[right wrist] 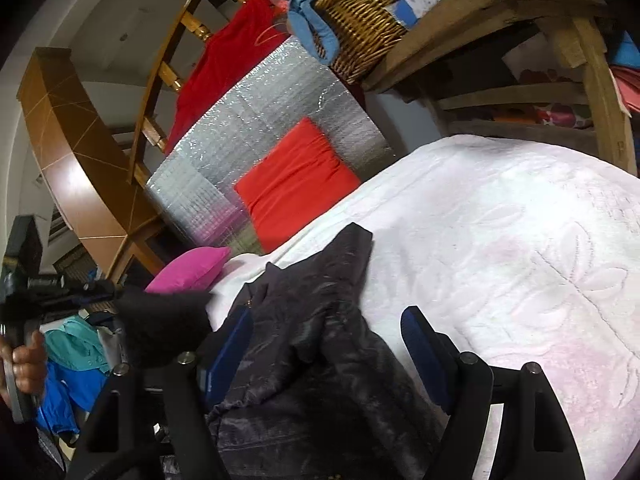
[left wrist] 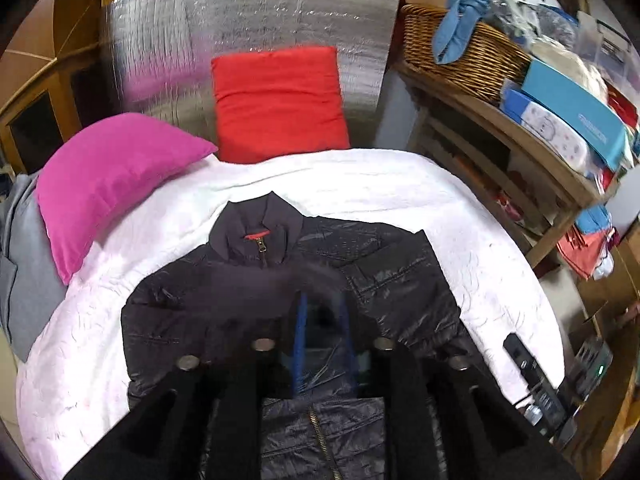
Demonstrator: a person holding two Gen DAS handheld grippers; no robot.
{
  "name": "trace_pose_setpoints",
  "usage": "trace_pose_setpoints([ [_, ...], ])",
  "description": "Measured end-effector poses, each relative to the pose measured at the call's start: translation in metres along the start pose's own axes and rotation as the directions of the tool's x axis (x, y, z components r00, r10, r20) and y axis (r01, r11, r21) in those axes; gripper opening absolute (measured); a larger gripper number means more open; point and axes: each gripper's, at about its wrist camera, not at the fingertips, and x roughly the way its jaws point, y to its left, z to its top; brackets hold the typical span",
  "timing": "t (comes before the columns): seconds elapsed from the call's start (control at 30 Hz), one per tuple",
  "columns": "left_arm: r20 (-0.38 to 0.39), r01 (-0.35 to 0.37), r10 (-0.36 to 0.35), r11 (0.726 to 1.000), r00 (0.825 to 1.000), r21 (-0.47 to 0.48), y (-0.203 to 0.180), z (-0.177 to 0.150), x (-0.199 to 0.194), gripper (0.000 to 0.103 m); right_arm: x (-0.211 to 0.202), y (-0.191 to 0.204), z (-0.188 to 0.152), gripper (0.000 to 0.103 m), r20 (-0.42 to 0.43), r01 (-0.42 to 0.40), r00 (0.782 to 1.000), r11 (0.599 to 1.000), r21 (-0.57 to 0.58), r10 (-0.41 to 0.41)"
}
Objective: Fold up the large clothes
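Dark puffer jacket (left wrist: pixel 288 288) on the white bedspread (left wrist: pixel 400 184), folding barely begun

Jacket lies face up near the bed's near edge, collar toward the far red cushion (left wrist: pixel 276 104), pink pillow (left wrist: pixel 108 184) far left. Its sides look partly drawn in; body not yet folded lengthwise, so most of the work seems left. Left gripper (left wrist: pixel 322 344) hovers over the chest, blue pads slightly apart, nothing pinched between them. Right gripper (right wrist: pixel 332 344) straddles a raised ridge of jacket fabric, jaws wide, pads not pressing it. Wicker basket (left wrist: pixel 460 56) sits far right on the shelf
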Motion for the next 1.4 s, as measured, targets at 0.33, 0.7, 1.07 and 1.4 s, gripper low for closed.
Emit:
trace_pose_setpoints([
  [0.33, -0.029, -0.184, 0.182, 0.973, 0.983, -0.138, 0.102, -0.034, 0.005, 0.05, 0.036, 0.051, -0.016, 0.079, -0.148, -0.043, 0.989, 0.992, -0.122, 0.024],
  [0.7, -0.306, -0.386, 0.322, 0.905, 0.896, -0.179, 0.175, -0.122, 0.093, 0.05, 0.144, 0.193, -0.069, 0.081, -0.378, -0.081, 0.903, 0.781, -0.62, -0.206],
  [1.07, -0.308, -0.352, 0.289, 0.919, 0.906, -0.175, 0.18, -0.128, 0.099, 0.053, 0.133, 0.113, -0.001, 0.08, -0.192, 0.22, 0.946, 0.951, -0.219, -0.263],
  [1.4, -0.191, -0.286, 0.241, 0.921, 0.952, -0.264, 0.188, -0.139, 0.067, 0.053, 0.062, 0.01, 0.015, 0.081, -0.172, 0.183, 0.97, 0.982, 0.036, -0.174],
])
